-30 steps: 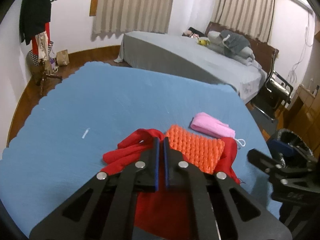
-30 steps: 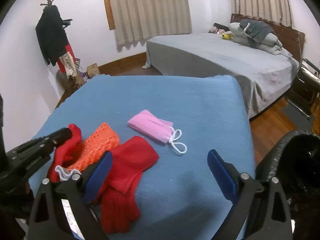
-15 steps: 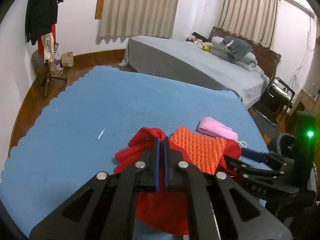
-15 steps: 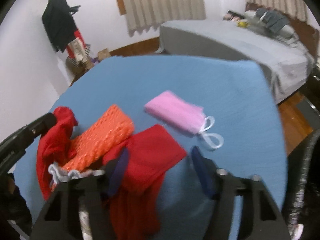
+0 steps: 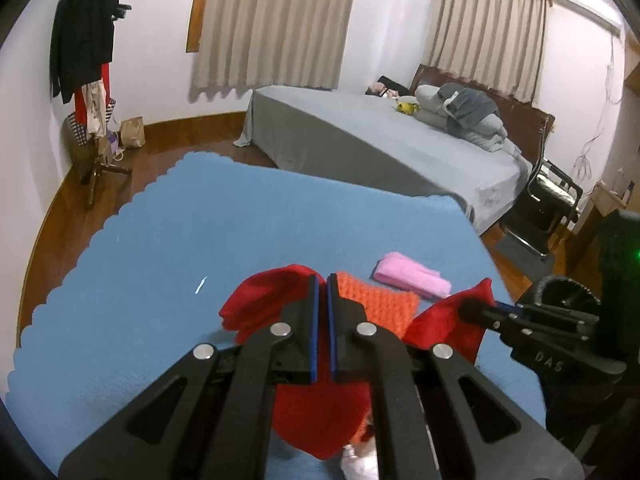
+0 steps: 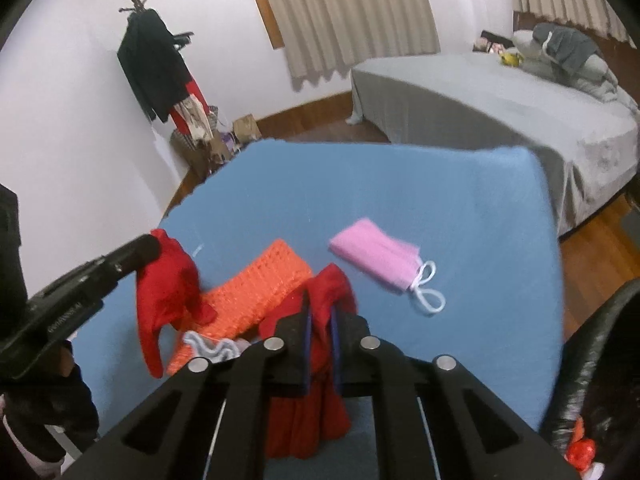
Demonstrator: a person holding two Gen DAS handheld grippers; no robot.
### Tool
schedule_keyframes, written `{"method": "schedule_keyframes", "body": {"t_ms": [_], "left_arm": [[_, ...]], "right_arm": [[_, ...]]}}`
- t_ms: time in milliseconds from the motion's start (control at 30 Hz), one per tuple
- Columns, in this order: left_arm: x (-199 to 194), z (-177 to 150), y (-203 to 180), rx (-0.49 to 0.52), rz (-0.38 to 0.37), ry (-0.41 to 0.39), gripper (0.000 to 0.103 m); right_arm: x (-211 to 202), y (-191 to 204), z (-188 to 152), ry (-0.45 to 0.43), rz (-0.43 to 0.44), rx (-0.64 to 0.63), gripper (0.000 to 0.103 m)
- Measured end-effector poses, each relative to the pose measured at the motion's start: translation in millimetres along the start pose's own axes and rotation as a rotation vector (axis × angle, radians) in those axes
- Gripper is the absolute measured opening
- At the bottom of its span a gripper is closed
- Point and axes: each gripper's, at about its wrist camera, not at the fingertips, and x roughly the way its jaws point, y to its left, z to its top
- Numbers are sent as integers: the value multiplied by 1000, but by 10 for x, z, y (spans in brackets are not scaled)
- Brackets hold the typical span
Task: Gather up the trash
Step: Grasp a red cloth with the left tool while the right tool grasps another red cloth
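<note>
Pinching red cloth (image 6: 320,308), right hand-held gripper (image 6: 319,312)

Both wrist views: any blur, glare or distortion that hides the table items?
Left wrist view: sharp, strong fisheye bending at the edges, dark corners; the pink mask is clear. Right wrist view: slightly soft, same bending; mask and orange knit still readable. No glare in either.

My left wrist view looks along its fingers, down over the blue cloth (image 5: 160,240) toward the grey bed (image 5: 380,148) beyond. My right wrist view sits close over that cloth (image 6: 440,200) too, facing the bed (image 6: 500,96). Both share cloth, bed, curtains.
</note>
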Motion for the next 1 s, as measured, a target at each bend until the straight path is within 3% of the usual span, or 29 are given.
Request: {"method": "schedule_keyframes", "body": {"t_ms": [467,633,900,933,1000], "left_arm": [[-333,99,-334,23,-50,-48,3],[-304,36,-357,32,-52,-32,3],[-104,-223,-205,27,-25,48,3],[-88,-240,-182,22,-25,54,3],[-71,-264,-147,20,-21,61,3]], "right_arm": [[-575,41,122,-89,-1,-39,8],[-513,-10,51,-52,-35,-36,8],[-178,-205,-334,80,-71,15,12],[-147,-216,-356,94,-74,15,15],[-121,-229,-398,102,-106,18,36]]}}
